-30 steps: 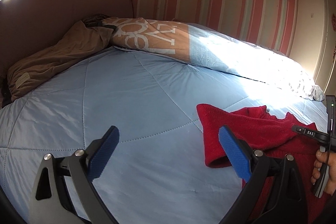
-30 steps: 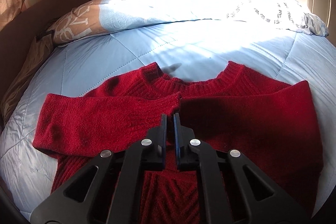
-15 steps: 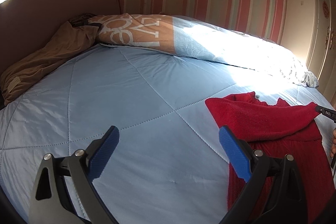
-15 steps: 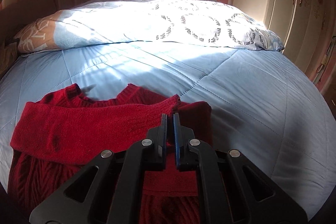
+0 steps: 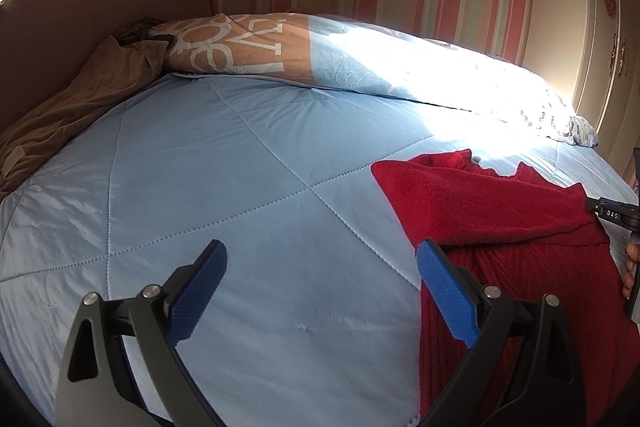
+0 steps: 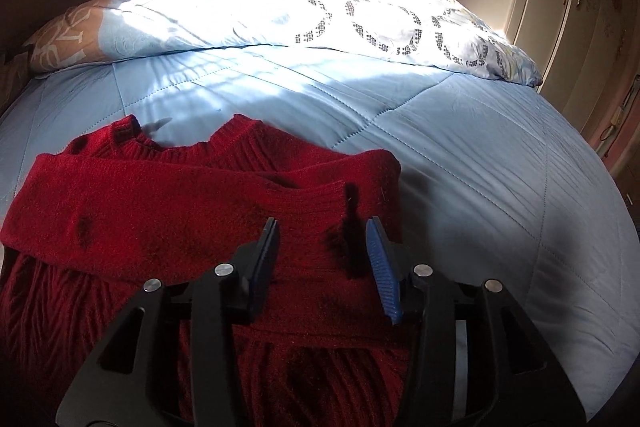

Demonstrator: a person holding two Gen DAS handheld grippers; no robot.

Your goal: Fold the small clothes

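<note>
Right claw (image 6: pixel 324 259) hovering spread over red sweater (image 6: pixel 192 227); left claw (image 5: pixel 320 283) spread, empty. Risk: folded sleeve (image 6: pixel 120 195) slipping open.

Blue bed (image 5: pixel 248 195) — sweater (image 6: pixel 192 211) (red), pillows (image 6: pixel 320 15)

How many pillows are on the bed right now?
2: a tan-and-blue lettered pillow at the head's left and a white circle-print pillow to its right. Others may be hidden.
</note>
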